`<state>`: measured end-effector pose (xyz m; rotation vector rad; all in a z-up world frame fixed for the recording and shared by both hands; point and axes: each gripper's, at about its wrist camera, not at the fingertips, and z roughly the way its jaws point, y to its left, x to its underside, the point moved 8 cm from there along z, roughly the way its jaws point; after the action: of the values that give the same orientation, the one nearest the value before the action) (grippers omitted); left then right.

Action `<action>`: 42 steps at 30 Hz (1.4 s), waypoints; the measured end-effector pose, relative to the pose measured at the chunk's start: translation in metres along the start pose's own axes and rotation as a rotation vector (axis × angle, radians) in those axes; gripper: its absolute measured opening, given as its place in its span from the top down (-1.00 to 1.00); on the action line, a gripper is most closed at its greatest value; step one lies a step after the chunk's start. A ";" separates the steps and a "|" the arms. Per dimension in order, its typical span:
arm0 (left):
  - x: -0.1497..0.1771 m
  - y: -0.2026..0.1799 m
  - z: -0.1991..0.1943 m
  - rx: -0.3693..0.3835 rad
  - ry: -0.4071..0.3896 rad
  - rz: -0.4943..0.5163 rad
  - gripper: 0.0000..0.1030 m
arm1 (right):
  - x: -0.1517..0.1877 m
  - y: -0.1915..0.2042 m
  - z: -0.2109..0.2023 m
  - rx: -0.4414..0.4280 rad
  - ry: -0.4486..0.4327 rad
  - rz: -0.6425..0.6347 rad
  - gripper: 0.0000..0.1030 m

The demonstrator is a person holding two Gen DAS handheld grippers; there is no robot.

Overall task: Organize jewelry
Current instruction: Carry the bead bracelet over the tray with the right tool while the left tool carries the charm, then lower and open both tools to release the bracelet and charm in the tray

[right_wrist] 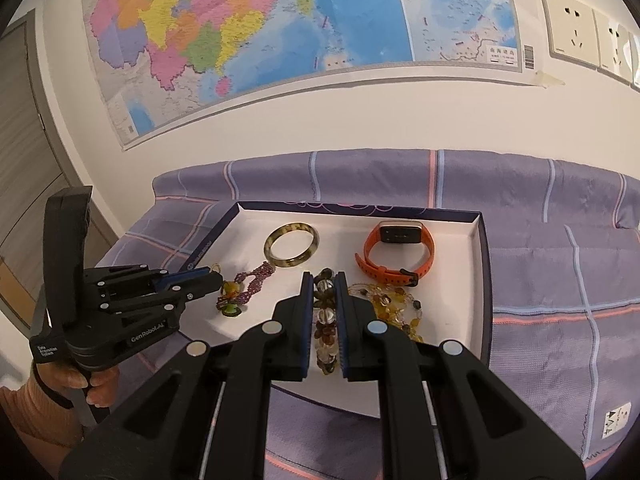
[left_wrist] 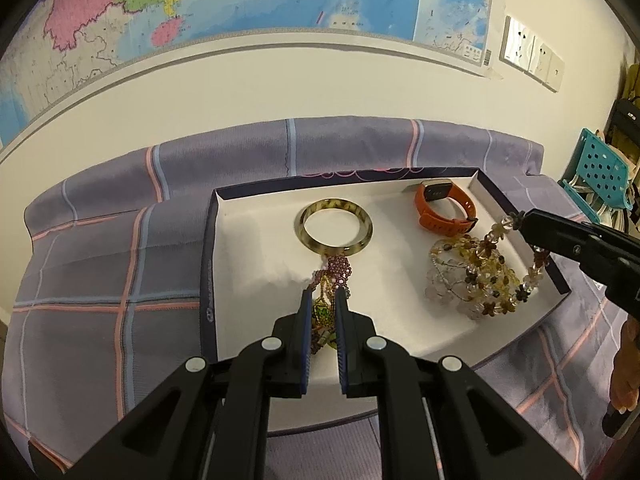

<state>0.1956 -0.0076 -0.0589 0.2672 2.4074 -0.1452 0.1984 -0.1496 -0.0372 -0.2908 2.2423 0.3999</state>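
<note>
**A:** State of my left tongs?

**B (me):** Left gripper (left_wrist: pixel 323 300) pressed nearly together, pinching the purple bead strand (left_wrist: pixel 337 270); a green-and-yellow pendant (left_wrist: pixel 322 314) sits between the blue pads; the strand runs up from the fingertips toward the mottled bangle (left_wrist: pixel 334 227) and, in the left wrist view, meets its near edge; whether it actually touches I cannot tell.

**A:** And the right?

**B:** Right gripper (right_wrist: pixel 325 280) also pressed nearly together, pinching the amber-and-clear bead necklace (right_wrist: pixel 325 320); beads lie stacked in the narrow gap between the pads; from the left wrist view the same necklace (left_wrist: pixel 486 276) hangs from my right fingertips in a loop and piles on the floor of the tray; part of it drapes over the right wall.

**A:** Where is everything lying?

**B:** All inside the shallow white tray (left_wrist: pixel 256 280) with dark outer walls; tray on the purple checked cloth (left_wrist: pixel 100 264); bangle flat, toward the back and left of centre; orange watch (left_wrist: pixel 444 208) on its side in the back right corner, just behind the necklace heap; purple strand in the front left part.

**A:** Surroundings?

**B:** Wall map (right_wrist: pixel 260 32) above the cloth; wall sockets (right_wrist: pixel 572 32) to its right; my left hand (right_wrist: pixel 96 384) on the handle, orange sleeve (right_wrist: pixel 36 416) at the wrist.
</note>
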 end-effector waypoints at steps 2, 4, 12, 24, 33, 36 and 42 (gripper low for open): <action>0.001 0.001 0.003 -0.005 0.007 -0.002 0.82 | 0.001 -0.004 0.001 0.005 0.002 0.009 0.79; 0.002 0.001 0.005 -0.008 0.013 -0.002 0.82 | 0.001 -0.007 0.004 0.007 0.007 0.018 0.79; 0.003 0.000 0.014 -0.020 0.029 0.002 0.82 | 0.004 -0.019 0.013 0.018 0.023 0.043 0.79; 0.004 0.001 0.020 -0.039 0.034 0.004 0.81 | 0.009 -0.033 0.023 0.048 0.043 0.070 0.79; 0.004 0.000 0.021 -0.045 0.041 0.013 0.66 | 0.017 -0.042 0.031 0.070 0.068 0.094 0.78; 0.008 0.000 0.026 -0.026 0.064 -0.006 0.63 | 0.020 -0.045 0.034 0.083 0.076 0.098 0.77; 0.009 -0.001 0.026 -0.035 0.055 0.001 0.44 | 0.024 -0.047 0.033 0.113 0.080 0.086 0.71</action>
<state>0.2055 -0.0120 -0.0840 0.2594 2.4620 -0.0961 0.2219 -0.1818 -0.0850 -0.1538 2.3522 0.3104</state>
